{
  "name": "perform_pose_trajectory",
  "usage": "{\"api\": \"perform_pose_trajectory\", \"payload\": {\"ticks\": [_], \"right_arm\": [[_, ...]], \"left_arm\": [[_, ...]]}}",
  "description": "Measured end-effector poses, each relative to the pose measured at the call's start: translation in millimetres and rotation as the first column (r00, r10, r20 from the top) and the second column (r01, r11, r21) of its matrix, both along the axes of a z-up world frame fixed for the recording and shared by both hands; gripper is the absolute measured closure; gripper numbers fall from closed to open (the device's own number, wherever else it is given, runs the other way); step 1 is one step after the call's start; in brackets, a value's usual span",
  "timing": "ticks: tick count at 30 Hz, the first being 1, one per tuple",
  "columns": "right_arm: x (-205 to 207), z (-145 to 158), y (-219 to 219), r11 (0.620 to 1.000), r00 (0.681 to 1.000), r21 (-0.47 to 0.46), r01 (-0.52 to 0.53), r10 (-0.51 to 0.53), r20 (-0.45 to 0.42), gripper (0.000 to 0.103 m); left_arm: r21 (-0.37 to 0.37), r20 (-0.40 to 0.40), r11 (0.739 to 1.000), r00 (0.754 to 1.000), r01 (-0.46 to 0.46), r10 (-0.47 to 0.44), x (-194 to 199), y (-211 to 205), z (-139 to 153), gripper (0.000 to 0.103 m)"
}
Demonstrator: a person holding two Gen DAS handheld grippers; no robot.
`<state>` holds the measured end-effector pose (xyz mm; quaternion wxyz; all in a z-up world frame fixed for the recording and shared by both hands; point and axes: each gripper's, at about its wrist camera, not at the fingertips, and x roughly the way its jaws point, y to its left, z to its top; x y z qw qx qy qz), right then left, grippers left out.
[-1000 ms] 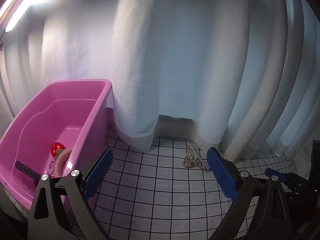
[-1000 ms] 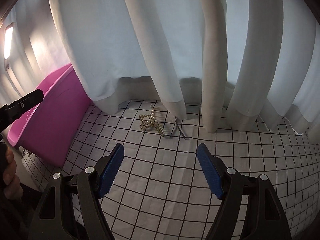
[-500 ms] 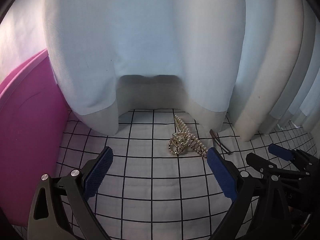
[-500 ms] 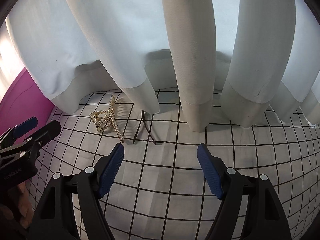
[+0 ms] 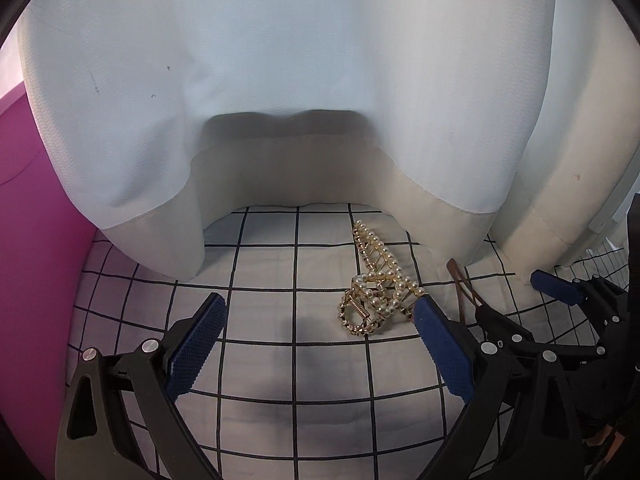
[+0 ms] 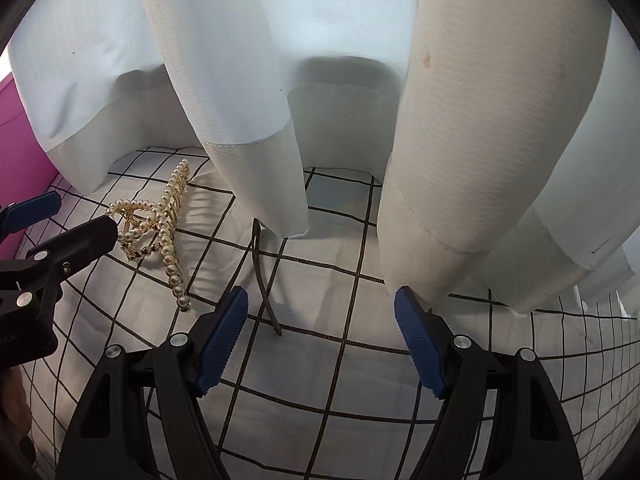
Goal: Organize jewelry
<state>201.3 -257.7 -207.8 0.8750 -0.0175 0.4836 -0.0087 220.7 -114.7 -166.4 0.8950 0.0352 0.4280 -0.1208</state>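
Now the pearl hair claw [image 5: 376, 292] lies just ahead-right of the wide-open, empty left gripper [image 5: 320, 344]; the right gripper [image 6: 320, 336], equally open and empty, faces the hairpin [image 6: 264, 280].

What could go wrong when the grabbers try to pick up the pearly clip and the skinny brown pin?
1. The pearl hair claw clip lies beside the left gripper's right finger, so it could get knocked, not gripped.
2. The brown hairpin is thin and flat on the checked cloth; the right gripper might slip off it or pinch cloth.
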Motion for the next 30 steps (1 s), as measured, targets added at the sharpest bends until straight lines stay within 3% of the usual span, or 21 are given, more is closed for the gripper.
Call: {"api": "perform_pose_trajectory", "payload": {"ticks": [15,18,19,23,29,30], "right_arm": [[2,-16,-16,1.0,1.0,0.027,-0.002,0.002,0.03,0.031],[3,-16,-18,0.999,1.0,0.042,0.0,-0.001,0.032,0.032],[3,-18,-19,0.999,0.999,0.045,-0.001,-0.001,0.032,0.033],[-3,-14,-18,0.999,0.999,0.048,-0.025,0.023,0.039,0.049],[-5,-11,-14,0.999,0.998,0.027,-0.045,0.043,0.051,0.091],[-6,-11,-17,0.999,0.998,0.035,-0.041,0.039,0.052,0.094]], "left_arm": [[0.019,-0.057,1.0,0.998,0.018,-0.017,37,-10,-38,0.011],[0.014,-0.05,0.999,0.998,0.039,-0.038,41,-11,-43,0.019],[0.014,-0.039,0.998,0.998,0.054,-0.054,40,-12,-42,0.03],[-0.01,-0.038,0.994,0.993,0.109,-0.109,38,-16,-38,0.07],[-0.041,-0.038,0.992,0.992,0.121,-0.122,32,-7,-34,0.071],[-0.039,-0.031,0.991,0.992,0.125,-0.126,31,-4,-33,0.071]]}}
